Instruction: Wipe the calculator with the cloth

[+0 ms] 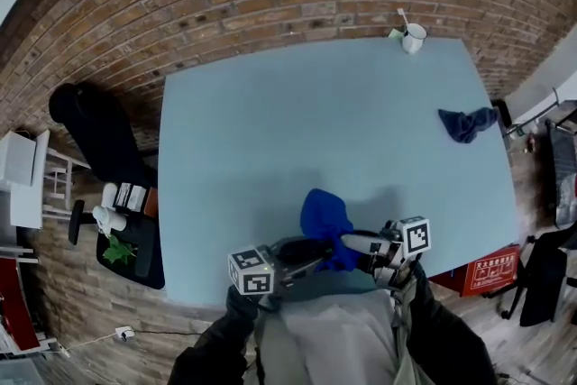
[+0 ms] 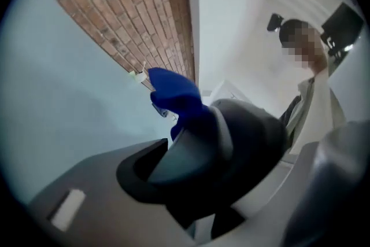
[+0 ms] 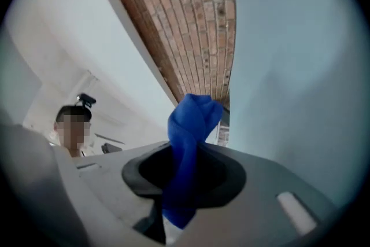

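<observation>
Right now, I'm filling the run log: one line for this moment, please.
left gripper: shut on calculator | right gripper: shut on blue cloth | both over table near edge

No print can be read; the white marks on the red box (image 1: 489,270) are too small.

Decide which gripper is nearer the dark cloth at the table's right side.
Right. The right gripper, gripping a bright blue cloth, sits left of the dark cloth, toward the person; the left gripper, holding the calculator, lies further left.
</observation>
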Motion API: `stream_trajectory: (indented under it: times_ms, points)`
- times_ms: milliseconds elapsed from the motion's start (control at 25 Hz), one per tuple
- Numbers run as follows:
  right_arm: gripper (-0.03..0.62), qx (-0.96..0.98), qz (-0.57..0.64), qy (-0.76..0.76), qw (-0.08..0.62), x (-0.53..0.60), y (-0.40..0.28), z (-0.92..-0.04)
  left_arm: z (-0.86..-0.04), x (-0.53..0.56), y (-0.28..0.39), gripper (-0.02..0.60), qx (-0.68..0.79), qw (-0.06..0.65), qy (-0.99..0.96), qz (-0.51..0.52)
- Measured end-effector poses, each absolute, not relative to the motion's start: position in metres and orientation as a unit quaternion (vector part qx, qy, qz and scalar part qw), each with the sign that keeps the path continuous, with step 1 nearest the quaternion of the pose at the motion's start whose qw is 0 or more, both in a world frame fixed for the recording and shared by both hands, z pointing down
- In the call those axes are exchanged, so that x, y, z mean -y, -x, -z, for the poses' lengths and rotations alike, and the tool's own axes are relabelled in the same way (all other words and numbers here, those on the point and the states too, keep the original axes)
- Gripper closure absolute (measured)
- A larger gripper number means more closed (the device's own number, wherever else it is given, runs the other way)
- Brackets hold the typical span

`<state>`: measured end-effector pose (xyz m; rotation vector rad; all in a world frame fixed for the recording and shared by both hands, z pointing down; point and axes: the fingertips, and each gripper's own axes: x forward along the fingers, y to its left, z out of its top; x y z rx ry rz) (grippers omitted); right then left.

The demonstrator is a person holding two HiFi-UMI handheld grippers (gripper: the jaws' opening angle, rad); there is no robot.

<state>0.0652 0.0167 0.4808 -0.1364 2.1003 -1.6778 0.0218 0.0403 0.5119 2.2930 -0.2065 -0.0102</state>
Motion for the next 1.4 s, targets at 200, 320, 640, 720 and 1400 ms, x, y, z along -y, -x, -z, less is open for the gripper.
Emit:
stream_trajectory:
  times_ms: [200, 320, 640, 720, 1400]
  points:
    - [0.484, -0.782, 0.569, 0.092, 0.237, -0.01, -0.075, -0.461, -0.488, -0.016, 0.004, 0.43, 0.135, 0.444, -0.878, 0.112]
    - [0.484, -0.821, 0.511, 0.182, 0.179, 0.002, -0.083, -0.463, -0.474, -0.021, 0.012, 0.434, 0.101, 0.47, -0.859, 0.175]
    - [0.49, -0.828, 0.519, -0.036, 0.209, -0.041, -0.023, -0.395, -0.398, -0.019, 0.04, 0.436, -0.027, 0.483, -0.778, 0.4]
    - [0.493, -0.812, 0.533, -0.067, 0.231, -0.052, -0.018, -0.389, -0.379, -0.009, 0.048, 0.436, -0.039, 0.478, -0.766, 0.428]
    - [0.493, -0.867, 0.466, 0.026, 0.173, -0.045, -0.014, -0.385, -0.366, 0.01, 0.041, 0.436, -0.029, 0.501, -0.747, 0.435]
